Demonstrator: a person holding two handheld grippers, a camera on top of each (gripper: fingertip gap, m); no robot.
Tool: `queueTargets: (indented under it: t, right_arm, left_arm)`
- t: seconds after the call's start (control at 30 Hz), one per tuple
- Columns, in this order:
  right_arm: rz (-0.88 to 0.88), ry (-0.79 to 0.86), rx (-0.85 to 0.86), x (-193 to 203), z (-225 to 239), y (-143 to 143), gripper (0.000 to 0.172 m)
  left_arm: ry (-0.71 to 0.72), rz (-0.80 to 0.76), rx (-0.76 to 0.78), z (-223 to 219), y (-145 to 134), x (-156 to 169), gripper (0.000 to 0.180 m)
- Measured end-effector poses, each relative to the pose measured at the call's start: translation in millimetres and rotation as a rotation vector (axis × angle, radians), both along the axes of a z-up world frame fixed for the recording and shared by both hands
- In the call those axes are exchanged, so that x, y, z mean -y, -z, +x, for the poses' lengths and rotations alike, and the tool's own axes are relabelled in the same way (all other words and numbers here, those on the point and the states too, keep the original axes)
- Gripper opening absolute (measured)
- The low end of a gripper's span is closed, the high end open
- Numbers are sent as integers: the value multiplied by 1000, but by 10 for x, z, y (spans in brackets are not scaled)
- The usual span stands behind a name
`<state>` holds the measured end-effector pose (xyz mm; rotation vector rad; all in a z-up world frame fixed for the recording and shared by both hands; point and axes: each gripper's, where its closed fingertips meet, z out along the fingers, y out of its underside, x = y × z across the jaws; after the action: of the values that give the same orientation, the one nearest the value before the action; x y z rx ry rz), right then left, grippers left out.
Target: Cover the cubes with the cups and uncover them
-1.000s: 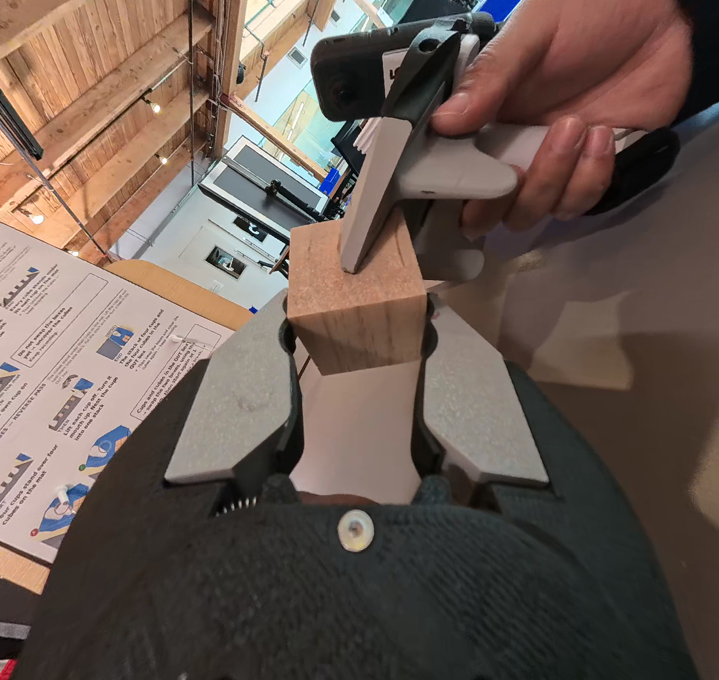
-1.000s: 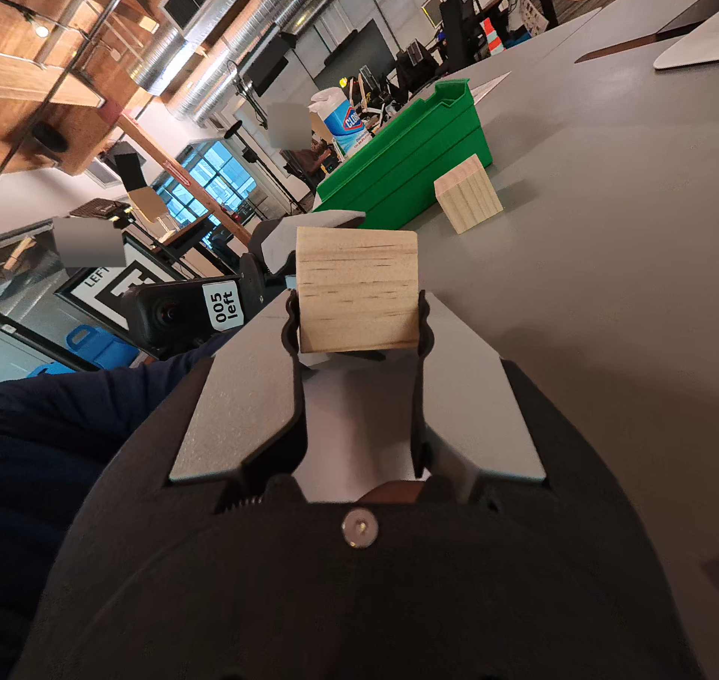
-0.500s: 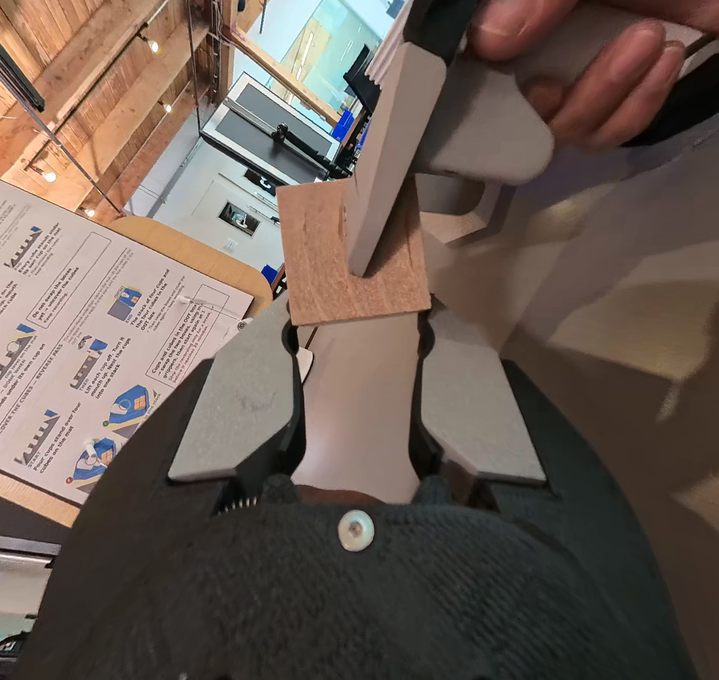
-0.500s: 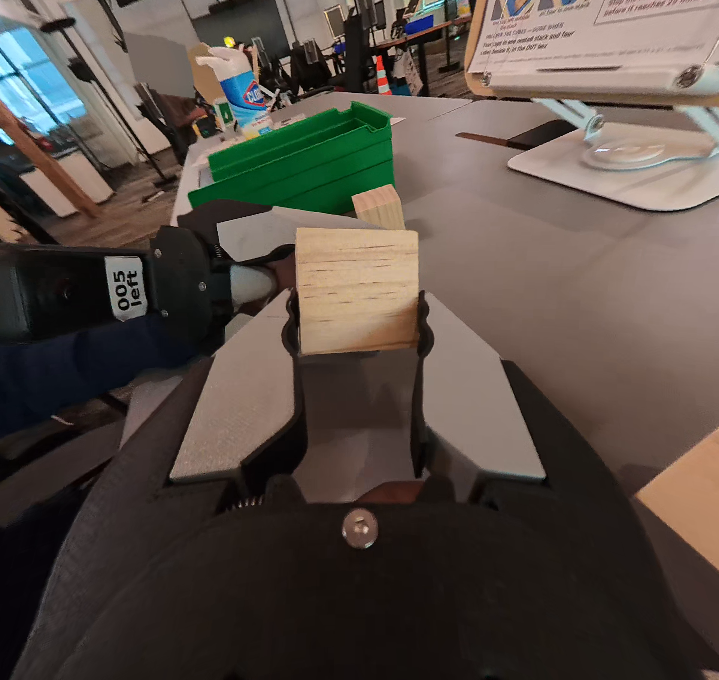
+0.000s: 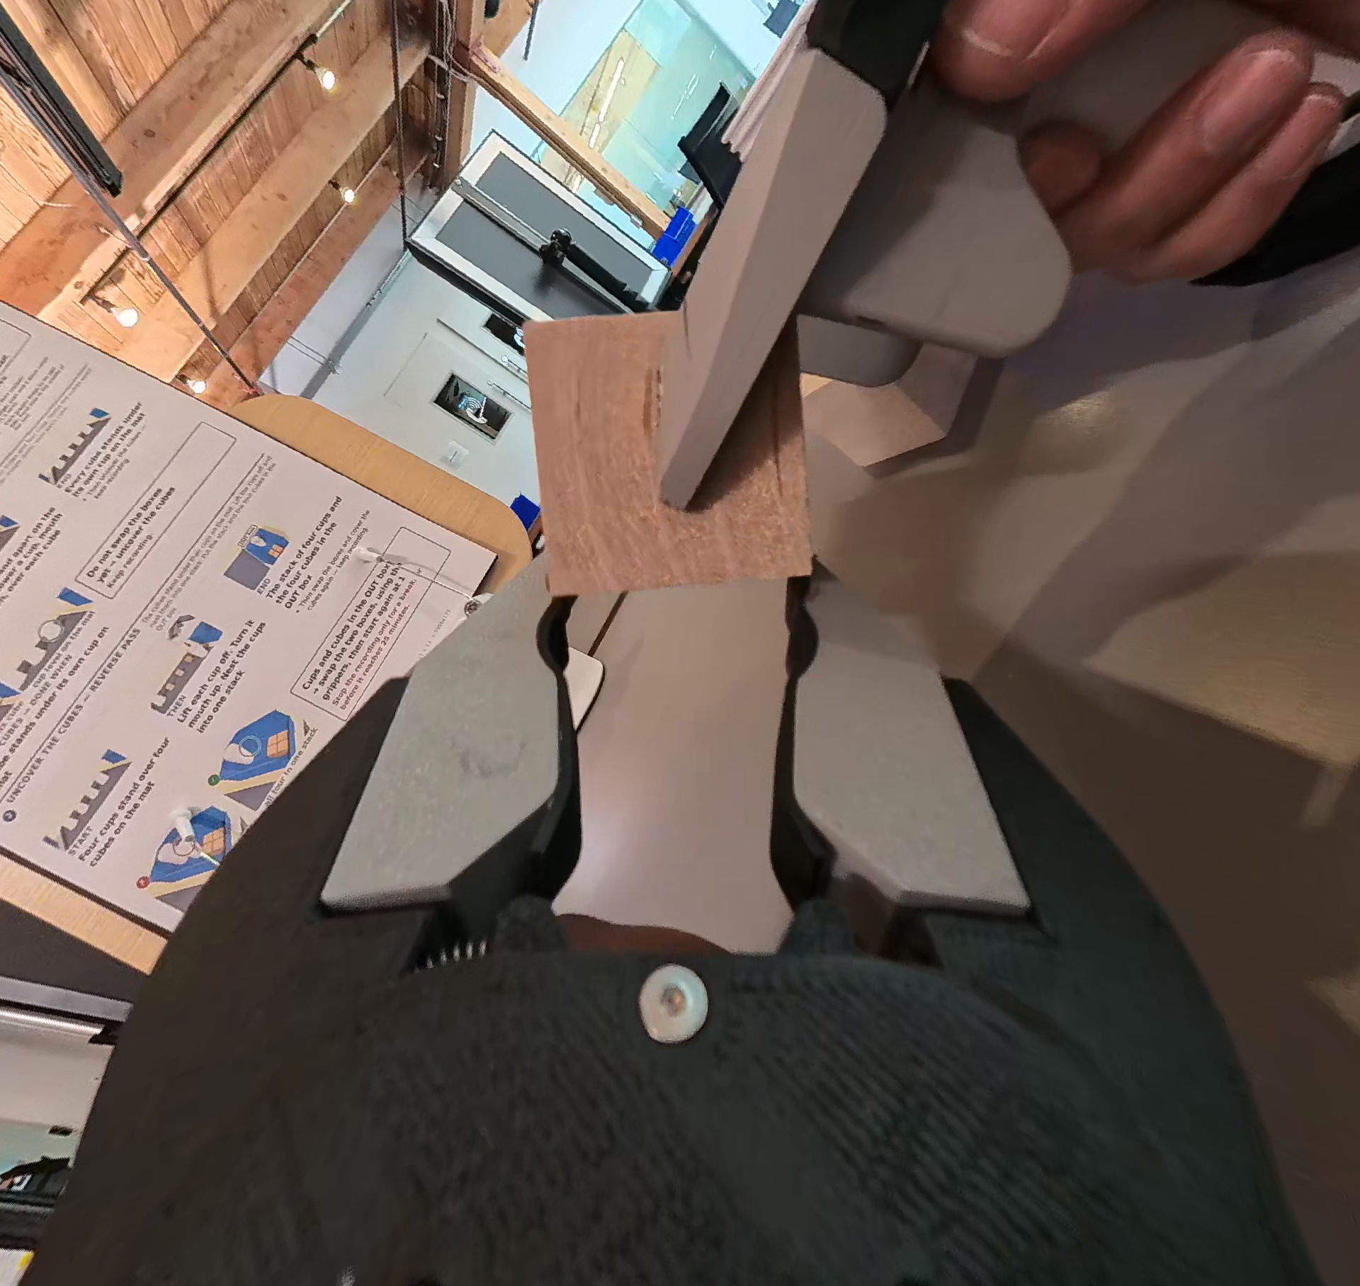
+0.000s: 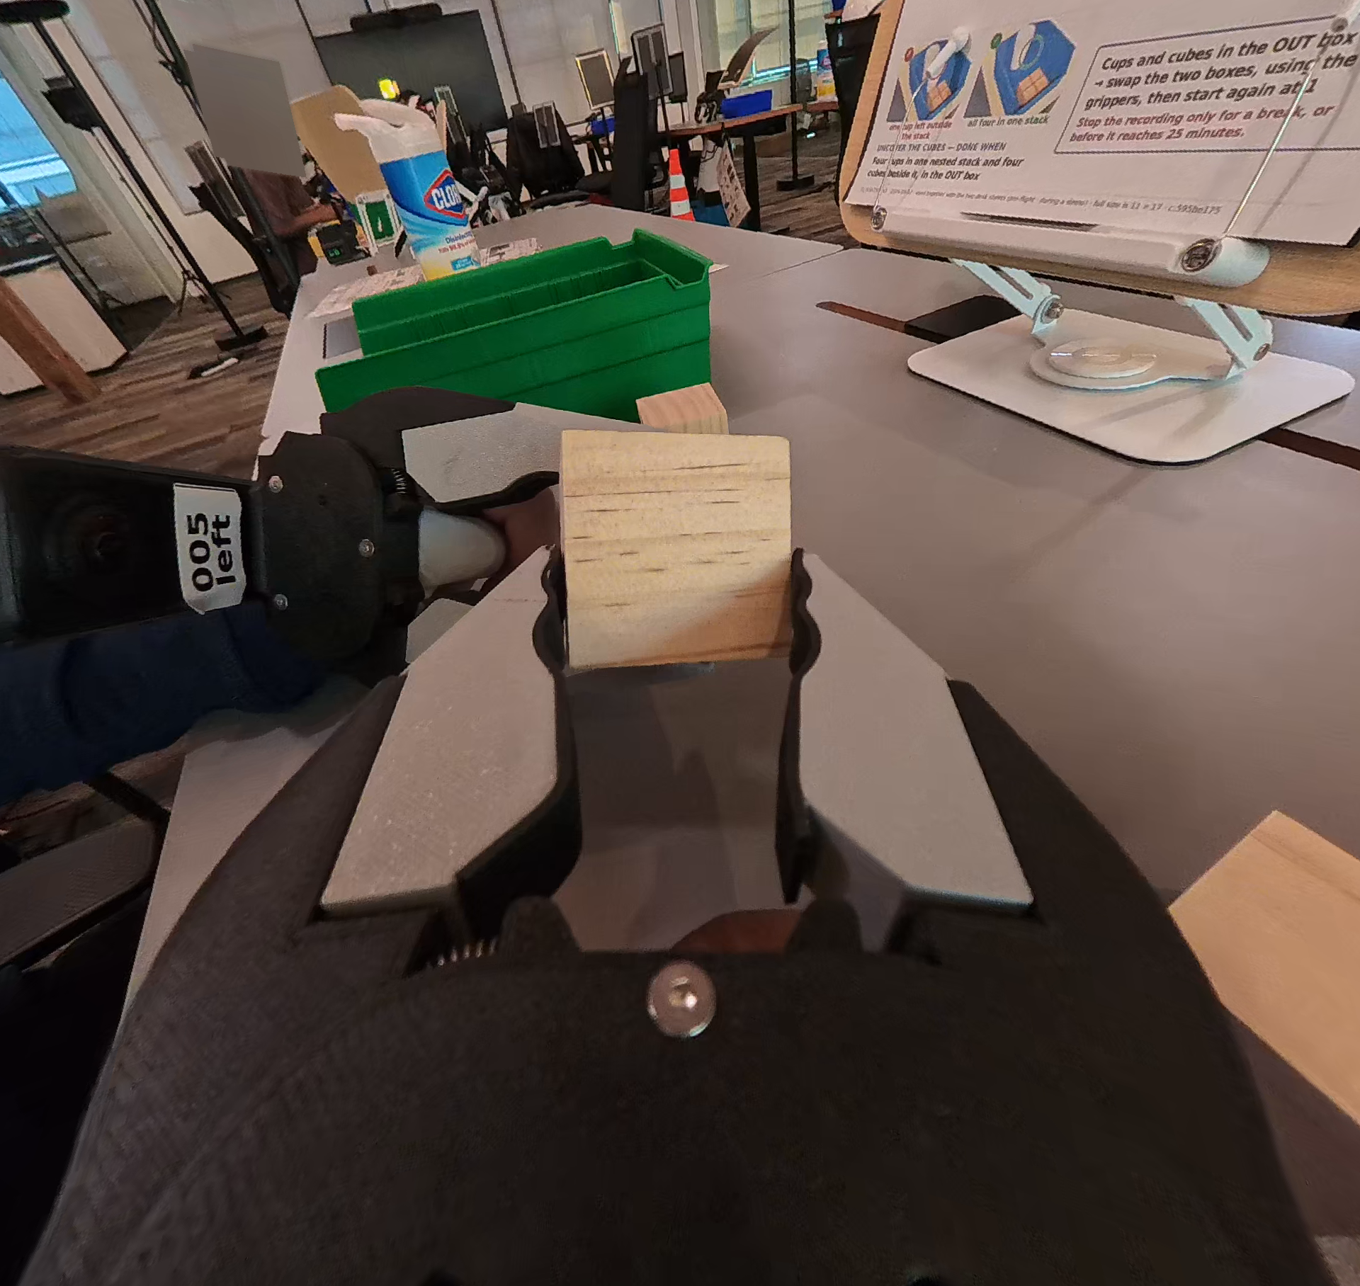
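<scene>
**Fingers of both grippers close on one wooden cube above the desk**

Fingers of the right gripper clamp a pale wooden cube between them, the two black pads pressed against its left and right faces, and the cube is held in the air above the grey desk. The left gripper meets the same cube from the side: in its own view the cube's brown shaded face sits right at the tips of its fingers, which stand about as wide as the cube, and whether its pads press on it I cannot tell. One grey finger of the right gripper lies across that face, with a hand wrapped round the handle above it.

A second wooden cube rests on the desk farther back, just in front of a green bin. Another piece of pale wood shows at the right edge, close to the camera. An instruction sheet on a stand sits toward the far right of the desk, and a wipes canister stands behind the bin.
</scene>
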<state>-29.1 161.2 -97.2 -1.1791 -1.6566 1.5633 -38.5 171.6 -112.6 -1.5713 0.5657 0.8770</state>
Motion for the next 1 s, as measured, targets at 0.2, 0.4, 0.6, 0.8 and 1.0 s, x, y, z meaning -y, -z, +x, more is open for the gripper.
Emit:
queueTargets:
  t: [0.2, 0.4, 0.6, 0.8, 1.0]
  right_arm:
    - [-40, 23, -35, -77, 14, -97, 58]
    - [-39, 105, -77, -273, 20, -200, 58]
    - [-35, 57, 49, -190, -46, 87, 58]
    - [28, 32, 66, -116, -32, 141, 58]
    - [83, 18, 79, -84, -29, 201, 58]
  left_arm:
    - [-57, 43, -31, -115, -75, 47, 13]
    - [-76, 28, 17, -203, -46, 63, 11]
    - [-72, -54, -11, -168, 135, 7, 14]
    - [-65, -98, -23, -182, 218, 11, 23]
    - [-5, -194, -15, -141, 390, 58, 52]
